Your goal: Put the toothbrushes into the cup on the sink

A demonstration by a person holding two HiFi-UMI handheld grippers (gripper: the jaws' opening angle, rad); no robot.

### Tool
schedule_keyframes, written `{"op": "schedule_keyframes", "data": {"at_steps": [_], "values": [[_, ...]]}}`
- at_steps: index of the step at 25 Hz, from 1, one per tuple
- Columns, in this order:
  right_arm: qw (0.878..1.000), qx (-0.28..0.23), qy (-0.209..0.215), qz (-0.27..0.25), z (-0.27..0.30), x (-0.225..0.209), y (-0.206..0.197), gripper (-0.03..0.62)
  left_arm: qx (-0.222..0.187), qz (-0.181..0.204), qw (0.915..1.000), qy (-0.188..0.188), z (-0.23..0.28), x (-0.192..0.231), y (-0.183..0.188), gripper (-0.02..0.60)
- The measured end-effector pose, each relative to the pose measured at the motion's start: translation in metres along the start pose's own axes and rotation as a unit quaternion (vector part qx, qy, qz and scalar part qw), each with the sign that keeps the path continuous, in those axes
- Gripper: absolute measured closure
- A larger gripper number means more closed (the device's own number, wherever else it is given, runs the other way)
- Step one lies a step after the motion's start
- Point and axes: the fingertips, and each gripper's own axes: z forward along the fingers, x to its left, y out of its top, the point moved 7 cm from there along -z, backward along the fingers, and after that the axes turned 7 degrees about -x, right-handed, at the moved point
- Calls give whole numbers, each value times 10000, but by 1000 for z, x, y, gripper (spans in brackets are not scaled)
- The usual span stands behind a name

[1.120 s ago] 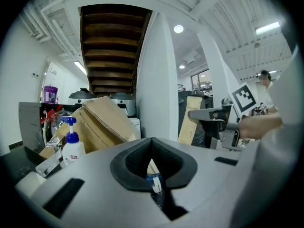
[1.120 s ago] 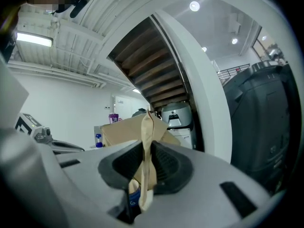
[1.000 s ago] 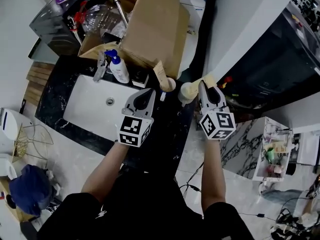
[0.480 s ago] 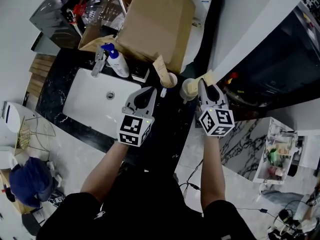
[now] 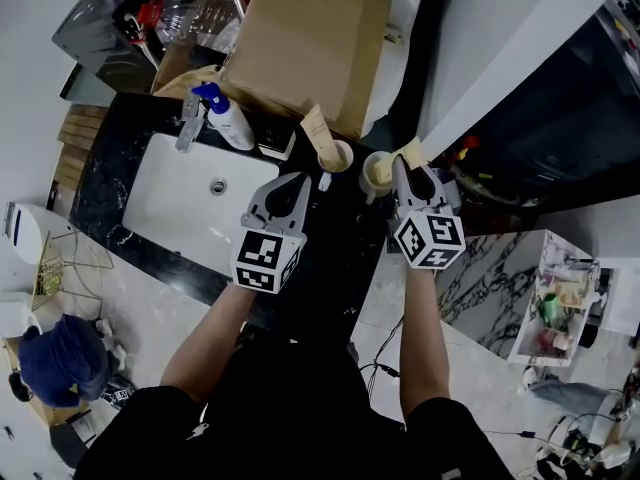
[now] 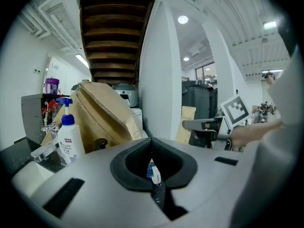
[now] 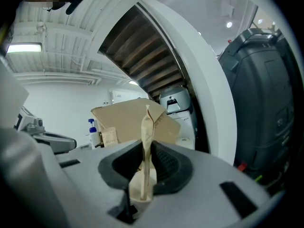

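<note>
The right gripper (image 5: pixel 402 173) jaws pinch a wrapped toothbrush (image 7: pixel 146 137) upright so its end sits in the cup (image 5: pixel 366 174) on the surface (image 5: pixel 340 253), while the left gripper (image 5: pixel 298 183) jaws hold a 2nd toothbrush (image 6: pixel 153 173) nearby, likely next.

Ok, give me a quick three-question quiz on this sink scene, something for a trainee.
1. True or false: the right gripper is shut on a paper-wrapped toothbrush.
2. The pump bottle has a pump head that is: A red, B blue, C green.
3. Fill in: in the head view, the cream cup stands to the ___ of the tan cup.
Key: 1 true; 2 B; 3 right.
</note>
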Motion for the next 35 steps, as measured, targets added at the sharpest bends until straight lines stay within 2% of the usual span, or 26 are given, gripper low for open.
{"op": "schedule_keyframes", "data": {"at_steps": [11,23,26,30,35], "values": [[9997,172,-13,159,0,-1,-15,534,83,8,10000,-33,3,1,-5,578],[9979,323,-287,489,-3,-22,-23,531,132,85,9999,-65,3,-3,-6,578],[9978,406,-291,426,-3,-20,-25,499,116,101,9999,-72,3,-4,-4,578],[9969,530,-347,463,-6,-20,-28,381,95,135,9998,-94,2,-5,-1,578],[9961,597,-430,477,-16,-25,-31,358,47,179,9997,-126,-2,-13,2,578]]}}
